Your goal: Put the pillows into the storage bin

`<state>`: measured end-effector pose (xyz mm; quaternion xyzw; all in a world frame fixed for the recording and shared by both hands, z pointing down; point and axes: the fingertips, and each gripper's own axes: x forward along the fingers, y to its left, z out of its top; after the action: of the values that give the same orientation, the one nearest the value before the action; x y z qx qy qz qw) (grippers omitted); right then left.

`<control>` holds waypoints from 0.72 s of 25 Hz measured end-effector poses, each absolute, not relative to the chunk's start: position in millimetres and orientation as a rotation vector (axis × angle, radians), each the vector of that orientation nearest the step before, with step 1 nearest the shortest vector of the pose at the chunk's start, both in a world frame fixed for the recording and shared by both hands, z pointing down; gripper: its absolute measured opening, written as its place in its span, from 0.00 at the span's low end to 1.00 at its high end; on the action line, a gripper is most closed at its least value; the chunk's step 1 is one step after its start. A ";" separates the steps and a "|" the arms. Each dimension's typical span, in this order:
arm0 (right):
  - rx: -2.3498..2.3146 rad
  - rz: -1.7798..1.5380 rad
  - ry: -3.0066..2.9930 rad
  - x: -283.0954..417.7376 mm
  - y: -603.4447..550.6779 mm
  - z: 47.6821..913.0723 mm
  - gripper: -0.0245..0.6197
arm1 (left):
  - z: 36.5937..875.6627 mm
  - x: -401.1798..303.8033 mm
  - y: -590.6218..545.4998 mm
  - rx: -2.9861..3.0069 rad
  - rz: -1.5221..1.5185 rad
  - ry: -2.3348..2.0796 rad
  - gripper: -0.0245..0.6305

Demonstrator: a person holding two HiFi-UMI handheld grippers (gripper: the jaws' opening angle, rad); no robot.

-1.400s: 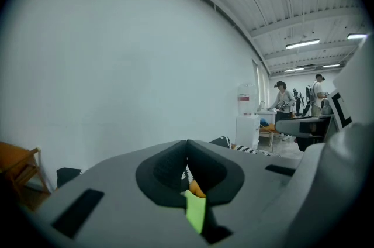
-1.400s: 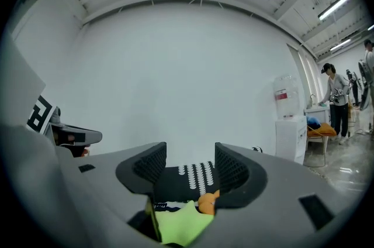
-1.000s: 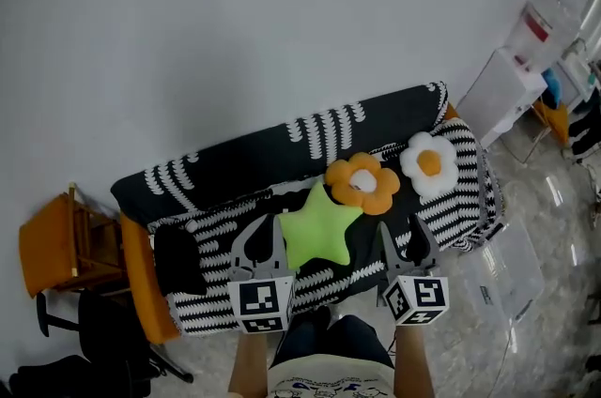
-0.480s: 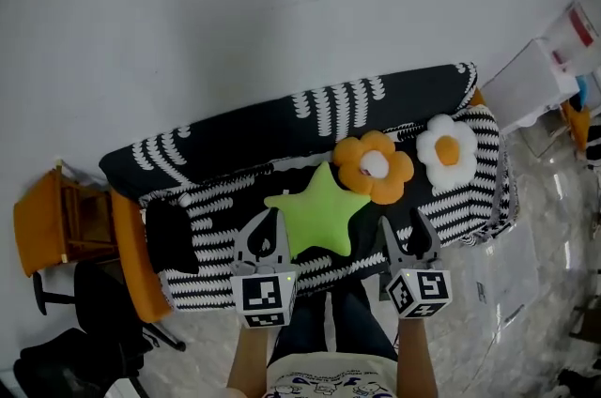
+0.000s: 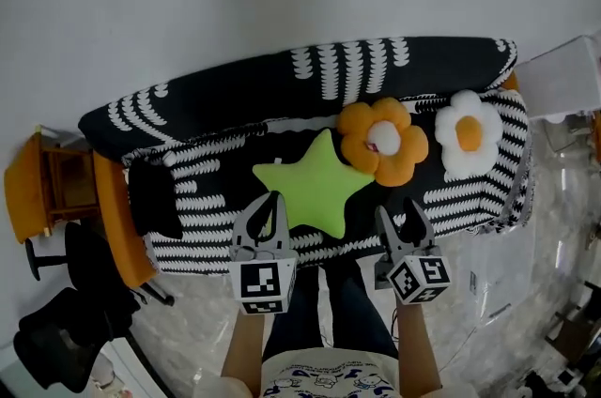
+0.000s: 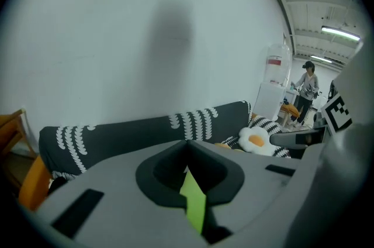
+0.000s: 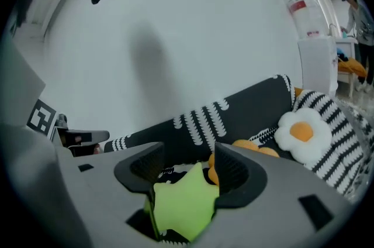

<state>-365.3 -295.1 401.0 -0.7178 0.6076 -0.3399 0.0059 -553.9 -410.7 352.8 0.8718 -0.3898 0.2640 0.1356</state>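
Note:
Three pillows lie on a black-and-white striped sofa [image 5: 216, 96]: a green star [image 5: 315, 187] in the middle, an orange flower [image 5: 383, 141] to its right, and a white flower [image 5: 470, 132] further right. My left gripper [image 5: 272, 199] hangs over the sofa's front edge just left of the star, jaws closed to a point with nothing held. My right gripper [image 5: 399, 216] is open just right of the star, and its jaws have been widening a little. In the right gripper view the star [image 7: 184, 200] shows beyond the empty right gripper [image 7: 188, 150]. Through the left gripper [image 6: 187, 144] only a green sliver shows.
An orange wooden chair [image 5: 42, 190] stands at the sofa's left end, with a black office chair [image 5: 56, 330] on the floor below it. A black item [image 5: 155, 199] lies on the sofa's left seat. A white cabinet [image 5: 563, 72] stands at the right. A person [image 6: 307, 89] stands far off.
Both grippers have come down towards the sofa's front edge on either side of the green star. The sofa now fills more of the head view. The pillows have not moved.

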 end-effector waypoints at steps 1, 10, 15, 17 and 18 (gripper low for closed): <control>-2.210 -1.123 1.892 -366.5 -292.0 416.9 0.48 | 362.7 -553.0 -407.7 2.507 0.789 -1.125 0.06; -1.937 -1.487 1.641 -365.9 -290.2 550.6 0.50 | 453.3 -529.4 -407.9 2.444 0.894 -1.085 0.06; -1.886 -1.554 1.552 -362.4 -290.3 602.2 0.52 | 493.6 -513.1 -400.6 2.411 0.928 -1.052 0.06; -1.870 -1.581 1.523 -363.0 -289.1 622.8 0.55 | 508.1 -510.0 -394.5 2.394 0.948 -1.034 0.06; -1.859 -1.591 1.511 -364.7 -290.9 633.1 0.55 | 515.1 -511.0 -392.8 2.386 0.955 -1.030 0.06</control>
<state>-364.7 -290.9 633.1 -0.6407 0.5209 -0.5482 0.1325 -511.0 -392.8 515.1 0.8467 -0.3656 0.3390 0.1855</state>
